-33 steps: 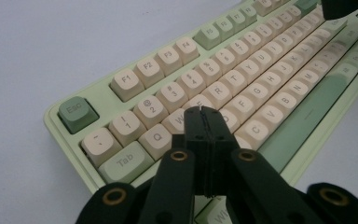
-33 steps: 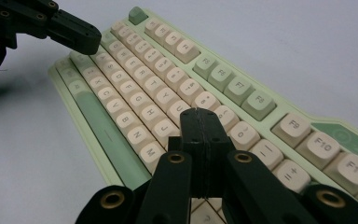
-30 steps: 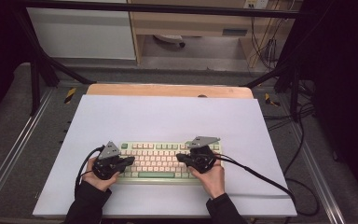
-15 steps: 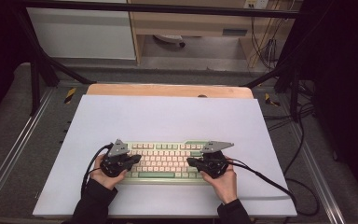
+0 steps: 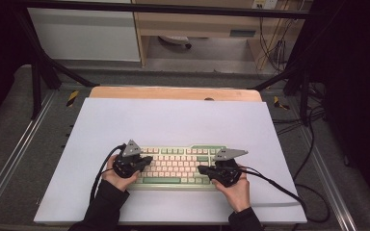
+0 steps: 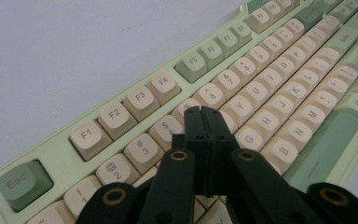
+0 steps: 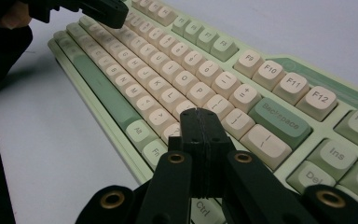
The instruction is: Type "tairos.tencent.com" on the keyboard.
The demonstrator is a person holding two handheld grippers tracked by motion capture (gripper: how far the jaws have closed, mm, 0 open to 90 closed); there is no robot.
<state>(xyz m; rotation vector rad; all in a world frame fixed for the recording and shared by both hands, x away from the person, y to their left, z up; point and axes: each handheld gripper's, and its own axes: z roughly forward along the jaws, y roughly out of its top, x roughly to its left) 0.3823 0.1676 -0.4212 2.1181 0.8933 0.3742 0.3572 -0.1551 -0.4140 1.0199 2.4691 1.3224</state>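
Right gripper (image 7: 200,116) has its jaws pressed flat together with nothing between them, hovering over the right end of the green-and-cream keyboard (image 7: 279,119) near the Backspace key (image 7: 279,122). Left gripper (image 7: 100,10) pokes in top left.
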